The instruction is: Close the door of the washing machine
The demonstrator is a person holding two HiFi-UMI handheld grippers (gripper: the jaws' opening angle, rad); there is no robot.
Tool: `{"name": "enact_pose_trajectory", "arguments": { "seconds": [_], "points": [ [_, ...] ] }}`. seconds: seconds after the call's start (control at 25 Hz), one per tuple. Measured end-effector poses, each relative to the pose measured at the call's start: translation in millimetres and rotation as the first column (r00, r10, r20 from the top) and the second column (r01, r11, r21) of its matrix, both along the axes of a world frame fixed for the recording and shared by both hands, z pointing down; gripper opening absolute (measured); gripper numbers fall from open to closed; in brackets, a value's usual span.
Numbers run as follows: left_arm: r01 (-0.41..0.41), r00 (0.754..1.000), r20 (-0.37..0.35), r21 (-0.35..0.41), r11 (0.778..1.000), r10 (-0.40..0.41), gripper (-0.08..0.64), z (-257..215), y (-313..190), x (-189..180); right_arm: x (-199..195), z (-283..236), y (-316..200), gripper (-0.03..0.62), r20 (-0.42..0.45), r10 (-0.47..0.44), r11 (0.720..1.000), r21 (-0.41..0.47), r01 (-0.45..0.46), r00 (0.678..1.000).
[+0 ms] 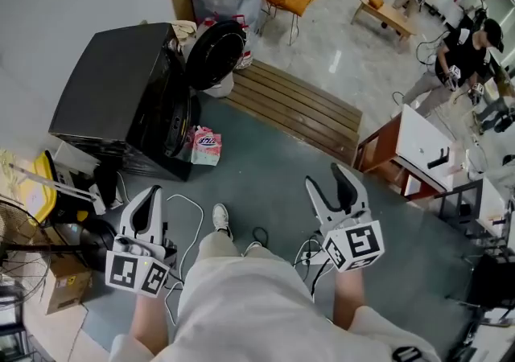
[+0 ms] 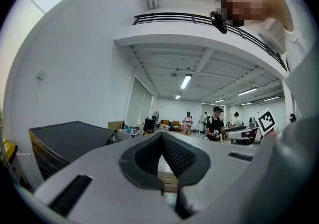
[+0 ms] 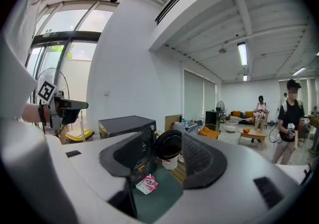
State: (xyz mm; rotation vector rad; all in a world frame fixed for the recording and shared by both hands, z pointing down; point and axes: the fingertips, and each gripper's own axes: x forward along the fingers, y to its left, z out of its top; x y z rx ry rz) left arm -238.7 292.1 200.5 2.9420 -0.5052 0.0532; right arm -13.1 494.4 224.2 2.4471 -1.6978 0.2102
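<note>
The black washing machine stands at the upper left of the head view, and its round door is swung wide open to the right. My left gripper is low and near the machine's front corner, apart from it, with its jaws together and empty. My right gripper is over the green floor further right, open, with nothing between its fingers. The right gripper view looks between its pads at the machine and the open door. The left gripper view shows the machine's top at its left.
A pink packet lies on the floor by the machine's front. A white bucket sits below the door, and a wooden pallet lies beyond it. Cables trail by my feet. A fan stands at left, a white desk and people at right.
</note>
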Motion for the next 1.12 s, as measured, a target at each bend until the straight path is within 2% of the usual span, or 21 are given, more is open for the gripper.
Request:
{"name": "enact_pose_trajectory", "arguments": {
  "seconds": [0.16,0.4,0.64,0.8,1.12],
  "points": [
    [-0.003,1.0,-0.001,-0.01,1.0,0.003,0.005,7.3,-19.3,20.8,16.7,12.2,-22.2,0.242,0.015,-0.01,1.0,-0.026,0.011,1.0],
    [-0.002,1.0,-0.023,-0.045,0.999,0.001,0.005,21.9,-89.9,70.0,60.3,24.5,-86.5,0.264,-0.003,-0.006,0.994,-0.108,0.005,1.0],
    [0.014,0.998,-0.059,-0.104,0.995,-0.02,0.005,32.8,-190.9,120.2,116.3,-0.4,-190.1,0.264,-0.114,-0.023,0.984,-0.179,0.002,0.993],
    [0.028,0.995,-0.089,-0.137,0.99,-0.04,0.004,41.3,-247.3,144.8,135.7,-12.8,-253.0,0.264,-0.17,-0.04,0.977,-0.215,0.002,0.985],
    [0.012,0.994,-0.107,-0.175,0.984,-0.031,0.004,51.4,-285.0,185.0,159.8,1.3,-313.4,0.264,-0.173,-0.103,0.96,-0.275,0.053,0.98]
  ]
}}
